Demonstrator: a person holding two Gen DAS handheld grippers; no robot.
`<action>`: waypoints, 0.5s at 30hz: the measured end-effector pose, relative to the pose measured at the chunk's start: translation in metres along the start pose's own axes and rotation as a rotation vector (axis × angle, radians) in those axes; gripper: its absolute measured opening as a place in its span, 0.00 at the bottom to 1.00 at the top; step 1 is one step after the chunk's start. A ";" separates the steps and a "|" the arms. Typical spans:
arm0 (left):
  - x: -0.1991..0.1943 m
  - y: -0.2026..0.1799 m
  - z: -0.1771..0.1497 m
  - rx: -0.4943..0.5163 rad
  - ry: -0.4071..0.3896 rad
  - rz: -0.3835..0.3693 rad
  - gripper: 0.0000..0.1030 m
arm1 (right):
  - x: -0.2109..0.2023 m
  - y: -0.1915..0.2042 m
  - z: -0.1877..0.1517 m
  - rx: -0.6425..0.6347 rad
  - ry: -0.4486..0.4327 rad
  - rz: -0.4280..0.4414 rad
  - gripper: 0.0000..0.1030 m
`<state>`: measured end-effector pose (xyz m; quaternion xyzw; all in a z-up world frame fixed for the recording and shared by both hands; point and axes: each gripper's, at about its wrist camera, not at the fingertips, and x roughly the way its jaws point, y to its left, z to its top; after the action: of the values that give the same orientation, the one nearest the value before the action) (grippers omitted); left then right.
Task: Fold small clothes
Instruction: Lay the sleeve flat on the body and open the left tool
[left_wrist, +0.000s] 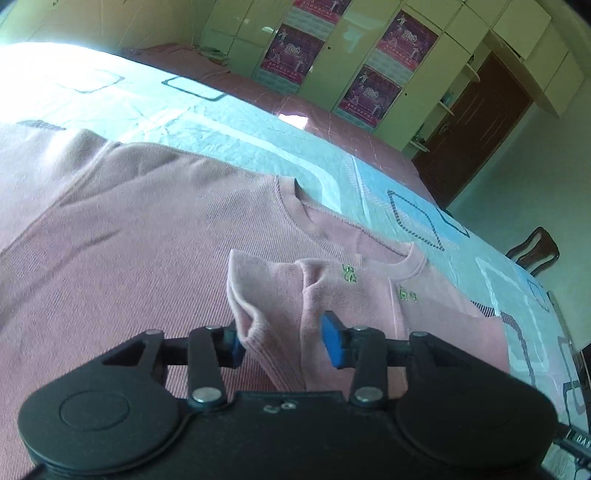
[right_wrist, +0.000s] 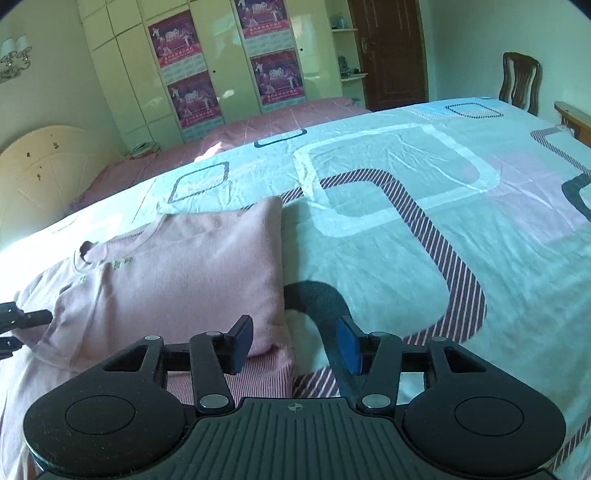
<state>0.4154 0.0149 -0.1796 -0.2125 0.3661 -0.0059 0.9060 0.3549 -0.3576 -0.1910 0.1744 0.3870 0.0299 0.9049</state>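
A small pink top (left_wrist: 155, 236) lies on the bed. In the left wrist view its sleeve cuff (left_wrist: 266, 295) is folded over the body near the collar (left_wrist: 314, 221). My left gripper (left_wrist: 284, 343) is open, its blue pads on either side of the folded cuff without pinching it. In the right wrist view the top (right_wrist: 177, 277) lies at the left with its right side folded in. My right gripper (right_wrist: 295, 343) is open and empty, just off the garment's lower right corner, above the sheet. The left gripper's fingers (right_wrist: 33, 317) show at the left edge.
The bed has a patterned sheet (right_wrist: 406, 240) of pale blue, pink and white. A second bed with a pink cover (right_wrist: 258, 125) stands behind it. Wardrobes with posters (right_wrist: 192, 74), a brown door (right_wrist: 388, 48) and a wooden chair (right_wrist: 521, 81) line the far wall.
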 end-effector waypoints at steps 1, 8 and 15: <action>-0.001 -0.002 0.000 0.034 -0.016 0.015 0.10 | 0.010 -0.001 0.009 0.006 0.003 0.000 0.48; 0.000 0.001 -0.010 0.118 -0.027 0.077 0.09 | 0.081 0.004 0.051 0.020 0.053 0.022 0.48; -0.001 -0.002 -0.015 0.165 -0.030 0.105 0.09 | 0.116 0.004 0.068 0.046 0.066 0.008 0.06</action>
<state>0.4048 0.0076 -0.1878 -0.1175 0.3614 0.0146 0.9248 0.4844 -0.3513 -0.2262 0.1958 0.4164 0.0305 0.8873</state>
